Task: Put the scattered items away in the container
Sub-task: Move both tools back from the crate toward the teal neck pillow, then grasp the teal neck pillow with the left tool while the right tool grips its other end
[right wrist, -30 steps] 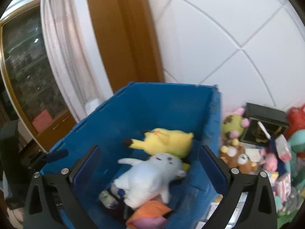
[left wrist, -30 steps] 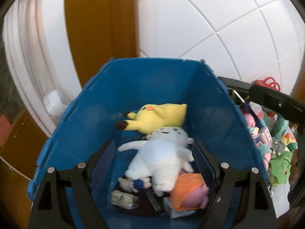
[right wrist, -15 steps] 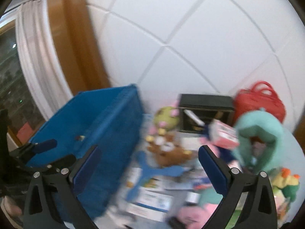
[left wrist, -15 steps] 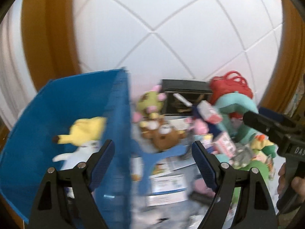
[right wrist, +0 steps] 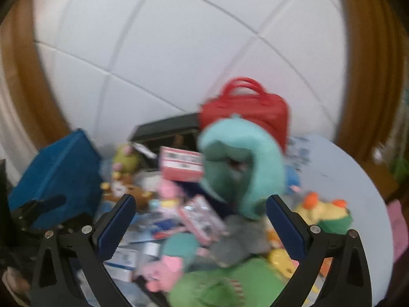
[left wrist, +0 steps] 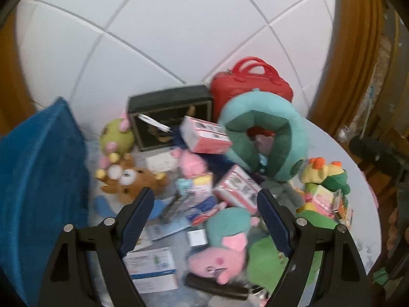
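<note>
The blue container (left wrist: 38,179) stands at the left of the table; it also shows in the right wrist view (right wrist: 58,171). A pile of scattered items lies to its right: a teal neck pillow (left wrist: 265,133), a brown bear plush (left wrist: 133,179), a pink and teal plush (left wrist: 225,243), pink boxes (left wrist: 204,135) and a white and blue box (left wrist: 150,266). My left gripper (left wrist: 204,204) is open and empty above the pile. My right gripper (right wrist: 199,212) is open and empty, also above the pile, and blurred.
A red bag (left wrist: 253,87) and a black box (left wrist: 168,117) stand at the back by the white tiled wall. A yellow and green plush (left wrist: 327,176) lies at the right on the round pale table (left wrist: 358,230). A green plush (right wrist: 225,284) lies near the front.
Both grippers have swung right, from over the blue container with its plush toys to over the pile of scattered items. Both stay open and empty.
</note>
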{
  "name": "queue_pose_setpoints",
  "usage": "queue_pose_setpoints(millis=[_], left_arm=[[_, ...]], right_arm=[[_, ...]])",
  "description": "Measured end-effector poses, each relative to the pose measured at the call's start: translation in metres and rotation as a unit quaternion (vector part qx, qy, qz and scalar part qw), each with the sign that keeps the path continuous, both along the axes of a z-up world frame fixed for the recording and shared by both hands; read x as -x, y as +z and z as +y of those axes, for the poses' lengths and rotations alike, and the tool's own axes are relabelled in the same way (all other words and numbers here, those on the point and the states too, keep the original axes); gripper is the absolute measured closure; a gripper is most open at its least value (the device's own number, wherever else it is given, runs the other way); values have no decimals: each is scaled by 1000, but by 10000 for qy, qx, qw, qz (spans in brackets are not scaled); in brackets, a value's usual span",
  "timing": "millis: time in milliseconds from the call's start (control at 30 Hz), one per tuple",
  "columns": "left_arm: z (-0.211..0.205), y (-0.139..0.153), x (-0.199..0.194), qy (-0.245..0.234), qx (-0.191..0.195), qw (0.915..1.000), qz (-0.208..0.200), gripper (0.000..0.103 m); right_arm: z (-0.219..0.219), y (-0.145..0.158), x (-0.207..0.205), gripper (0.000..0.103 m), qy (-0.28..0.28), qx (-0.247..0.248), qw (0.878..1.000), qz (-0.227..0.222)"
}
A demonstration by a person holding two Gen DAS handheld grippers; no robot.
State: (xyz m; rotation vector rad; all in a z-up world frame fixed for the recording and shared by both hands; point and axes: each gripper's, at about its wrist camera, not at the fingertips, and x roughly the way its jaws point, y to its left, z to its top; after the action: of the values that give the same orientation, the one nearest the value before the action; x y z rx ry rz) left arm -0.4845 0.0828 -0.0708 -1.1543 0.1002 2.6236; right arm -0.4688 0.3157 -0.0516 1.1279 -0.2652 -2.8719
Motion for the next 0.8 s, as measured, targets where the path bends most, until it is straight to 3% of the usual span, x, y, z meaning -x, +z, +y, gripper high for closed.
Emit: queue_pose_setpoints(millis=[267,433,600,800], left_arm=[[48,-34,37,-74,166,9997,-172,20],[69,-57,72,281,77,9988,-389,20],[80,-78,98,525,90,9968,-597,20],[93,-99,132,652,281,9945,-767,20]], right_arm=[[52,-44,35,0,-501,-8,9979,-403],[70,-70,82,0,-317,-57,9974,-643],[73,-90,124,0,-145,-414,9961,-759],[64,-130,169,0,228,-512,9927,-1069]])
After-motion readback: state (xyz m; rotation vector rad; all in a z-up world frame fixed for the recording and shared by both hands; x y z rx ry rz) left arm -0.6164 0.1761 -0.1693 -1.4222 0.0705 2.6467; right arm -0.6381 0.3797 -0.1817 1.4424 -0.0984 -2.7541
